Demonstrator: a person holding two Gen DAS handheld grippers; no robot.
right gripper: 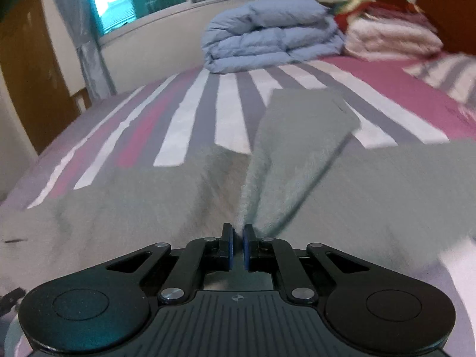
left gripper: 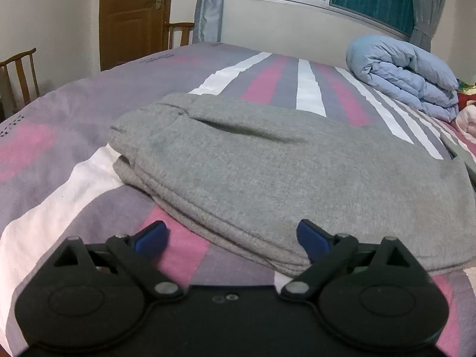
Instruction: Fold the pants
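Pinched between the blue pads of the right claw is a thin ridge of the grey pants, a fold of fleece rising from the jaws and fanning out toward a flat, square-cornered end farther up the bed. The pants lie across the striped bedspread, on the near side of the folded blue duvet that sits by the window wall. In the left wrist view the same pants appear as a stacked bundle of several layers, their rounded folded edge lying just in front of the left claw, which stands spread wide and holds nothing; its right pad seems to rest at or just over the bundle's edge, its left pad over bare bedspread.

The main risk, as I judge it, is the narrowness of the right grip: only a small pleat is caught, so a pull could draw one layer out of the stack and skew the fold, or the fleece could slip free. The right view is smeared, so I cannot tell how many layers are caught. With the left claw empty, nothing pins the bundle; dragging from the right side alone may slide the whole stack across the bedspread toward the duvet or let the upper layers splay open.
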